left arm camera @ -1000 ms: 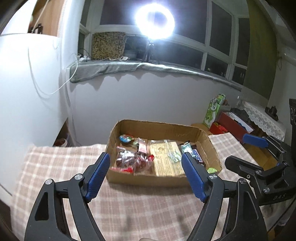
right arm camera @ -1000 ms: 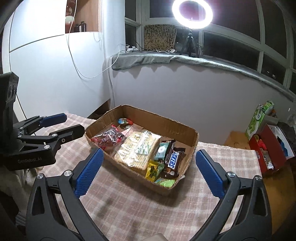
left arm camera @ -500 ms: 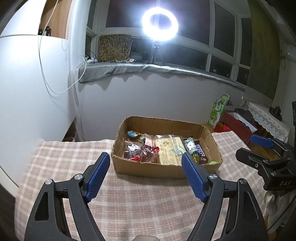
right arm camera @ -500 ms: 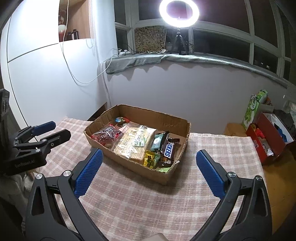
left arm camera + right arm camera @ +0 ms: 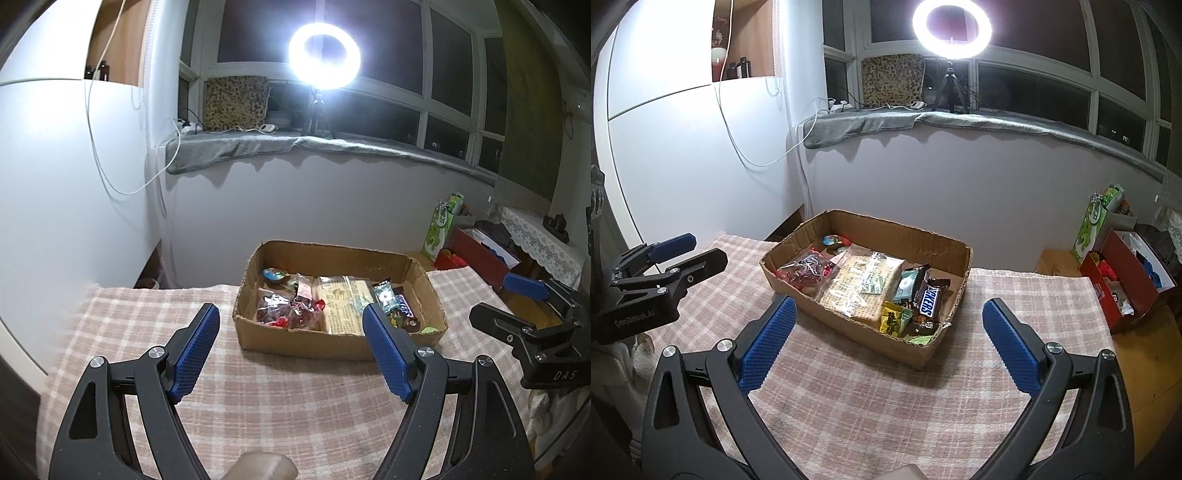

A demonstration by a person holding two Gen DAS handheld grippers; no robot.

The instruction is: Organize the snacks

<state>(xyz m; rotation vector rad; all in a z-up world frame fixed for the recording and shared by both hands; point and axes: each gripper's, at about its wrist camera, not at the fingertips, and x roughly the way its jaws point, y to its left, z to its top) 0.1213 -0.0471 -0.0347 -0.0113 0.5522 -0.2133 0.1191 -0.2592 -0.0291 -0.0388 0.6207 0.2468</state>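
— Surfaces, please.

— I read the box [image 5: 925, 236] as raw brown cardboard, matt, with ragged edges. The tablecloth [image 5: 871, 406] is woven plaid cloth, soft and slightly fuzzy.

— Wrappers?

— Glossy film on the Snickers bar [image 5: 929, 300]; clear crinkled plastic over the cracker pack [image 5: 862, 286].

— My tools?

— The left gripper [image 5: 291, 349] and right gripper [image 5: 886, 341] show matt black plastic frames, blue dimpled pads [image 5: 766, 341] and bright metal screws.

One cardboard box [image 5: 916, 236]; one Snickers bar [image 5: 929, 300]; two grippers [image 5: 886, 325].
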